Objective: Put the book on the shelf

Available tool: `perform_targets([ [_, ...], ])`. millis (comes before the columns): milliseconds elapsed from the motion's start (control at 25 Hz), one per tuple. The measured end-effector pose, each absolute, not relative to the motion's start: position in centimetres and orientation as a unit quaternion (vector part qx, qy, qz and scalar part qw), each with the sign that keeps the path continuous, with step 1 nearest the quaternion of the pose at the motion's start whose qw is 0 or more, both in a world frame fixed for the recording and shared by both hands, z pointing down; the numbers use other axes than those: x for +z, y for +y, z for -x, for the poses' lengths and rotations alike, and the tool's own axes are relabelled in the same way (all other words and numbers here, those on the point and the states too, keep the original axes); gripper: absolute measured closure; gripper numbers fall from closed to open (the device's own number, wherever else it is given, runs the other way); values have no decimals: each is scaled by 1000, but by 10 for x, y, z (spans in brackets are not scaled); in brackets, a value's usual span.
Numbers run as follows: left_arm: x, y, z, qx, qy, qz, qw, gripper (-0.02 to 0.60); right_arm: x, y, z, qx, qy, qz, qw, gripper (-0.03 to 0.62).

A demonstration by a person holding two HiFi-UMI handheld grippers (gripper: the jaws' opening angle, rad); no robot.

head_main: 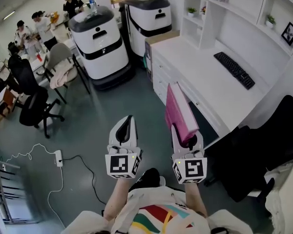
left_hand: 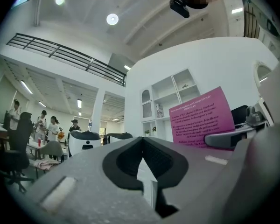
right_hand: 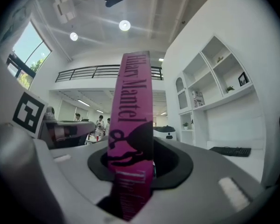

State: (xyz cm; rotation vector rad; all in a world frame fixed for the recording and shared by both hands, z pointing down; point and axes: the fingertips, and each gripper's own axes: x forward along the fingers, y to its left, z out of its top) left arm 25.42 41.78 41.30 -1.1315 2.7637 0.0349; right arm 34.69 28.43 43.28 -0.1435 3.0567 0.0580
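Grey office floor below, white bench [head_main: 205, 77] along the right of the head view, white shelf [head_main: 208, 21] at the upper right.

Clamped in the right hand-held gripper [head_main: 184, 139]: a pink book [head_main: 178, 112], near frame centre, just left of the bench edge, not yet shelved. Spine turned back toward that gripper's camera, long axis running from the jaws toward the top of the frame, covers facing left and right.

Left hand-held gripper [head_main: 127, 123] at lower centre, jaws together on nothing, beside the book without touching it.

From the book, up and to the right to the shelf, well apart, across the bench top and past the keyboard [head_main: 234, 69]. Right hand nearer and already loaded.

Probably next: carry forward and right over the bench, keep the spine outward, feed the far edge into an open compartment.
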Motion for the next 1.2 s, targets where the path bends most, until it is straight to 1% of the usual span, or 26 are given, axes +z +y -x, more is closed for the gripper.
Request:
perform_targets([
  [160,417,415,-251,15,924,375,68,580,434,282,-349,-1,998,42,41,454],
  [360,409,400,-247,12,918,389,79,580,432,268,-346,-44,997,45,50,454],
  [520,408,389,-238,14,913,399,84,580,428,261,-339,-17,997,55,55,454],
  [720,406,377,-219,17,911,404,87,580,426,250,-325,-19,996,62,59,454],
  [920,413,367,-195,20,912,403,78,580,430,236,-303,-21,996,68,53,454],
  [1200,428,353,-144,21,915,399,61,580,440,223,-249,-31,997,60,40,454],
])
